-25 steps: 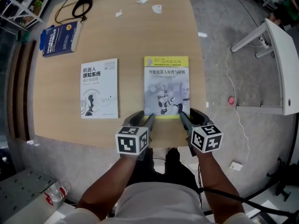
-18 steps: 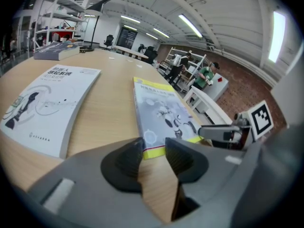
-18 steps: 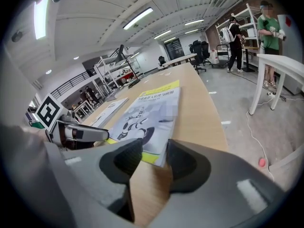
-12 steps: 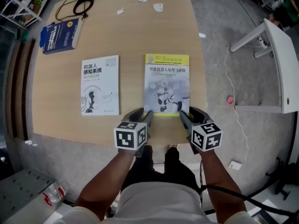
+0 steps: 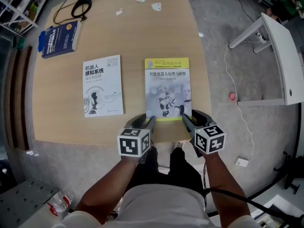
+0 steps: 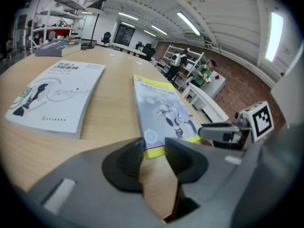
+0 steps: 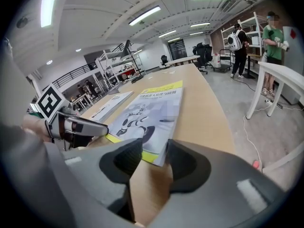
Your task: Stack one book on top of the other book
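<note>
So the yellow-edged robot book [image 5: 167,88] is lying flat on the counter [image 5: 133,32], cover up, right at the near edge. The left gripper [image 5: 144,121] is at its near-left corner and the right gripper [image 5: 192,118] at its near-right corner. In the left gripper view and the right gripper view, each pair of fingers stands apart with a yellow corner poking into the gap. I don't see them pinching it yet.

My guess on why: a wide, floppy paperback is easier to pick up from both near corners, so it stays level instead of sagging. That near edge is also the one they can reach from where the person stands.

Orientation: the long axis runs straight away from the person. The title is at the far end and reads right way up from here. The white book [image 5: 102,85] sits to its left with a strip of bare counter between them. It's roughly parallel, maybe a touch skewed. Looks like the landing spot to me.
</note>
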{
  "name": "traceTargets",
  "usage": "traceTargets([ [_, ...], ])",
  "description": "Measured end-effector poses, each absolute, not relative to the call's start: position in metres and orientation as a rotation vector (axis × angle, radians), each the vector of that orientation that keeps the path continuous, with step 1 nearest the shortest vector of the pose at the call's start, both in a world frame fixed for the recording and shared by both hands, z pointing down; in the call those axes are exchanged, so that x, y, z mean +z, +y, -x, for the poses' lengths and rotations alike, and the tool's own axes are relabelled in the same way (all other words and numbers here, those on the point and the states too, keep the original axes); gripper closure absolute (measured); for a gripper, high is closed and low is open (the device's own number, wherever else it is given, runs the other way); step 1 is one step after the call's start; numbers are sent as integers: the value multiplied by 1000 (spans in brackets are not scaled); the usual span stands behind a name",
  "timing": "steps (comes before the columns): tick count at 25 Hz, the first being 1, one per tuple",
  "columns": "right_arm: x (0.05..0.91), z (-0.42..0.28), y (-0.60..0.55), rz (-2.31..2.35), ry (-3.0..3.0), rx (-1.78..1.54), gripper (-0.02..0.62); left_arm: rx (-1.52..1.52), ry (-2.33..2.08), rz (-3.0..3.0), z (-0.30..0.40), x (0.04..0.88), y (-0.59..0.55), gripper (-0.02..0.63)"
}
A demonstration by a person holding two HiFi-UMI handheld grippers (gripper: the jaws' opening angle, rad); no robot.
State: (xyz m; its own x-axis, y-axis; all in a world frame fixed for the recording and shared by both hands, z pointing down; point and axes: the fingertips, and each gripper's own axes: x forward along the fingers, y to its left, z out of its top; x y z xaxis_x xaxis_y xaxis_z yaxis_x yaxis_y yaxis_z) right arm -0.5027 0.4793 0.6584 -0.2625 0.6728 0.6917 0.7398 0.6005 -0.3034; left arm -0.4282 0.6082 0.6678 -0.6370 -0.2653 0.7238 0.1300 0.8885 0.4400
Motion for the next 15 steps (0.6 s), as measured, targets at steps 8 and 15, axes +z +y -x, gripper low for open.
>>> traceTargets([
  [8,656,463,463,1132,-1980,-79,436,-586,-2181,-110,391,665,594,457],
  [15,653,433,444,1220,-1912,-86,436,-634,-2180,-61,350,663,570,466],
])
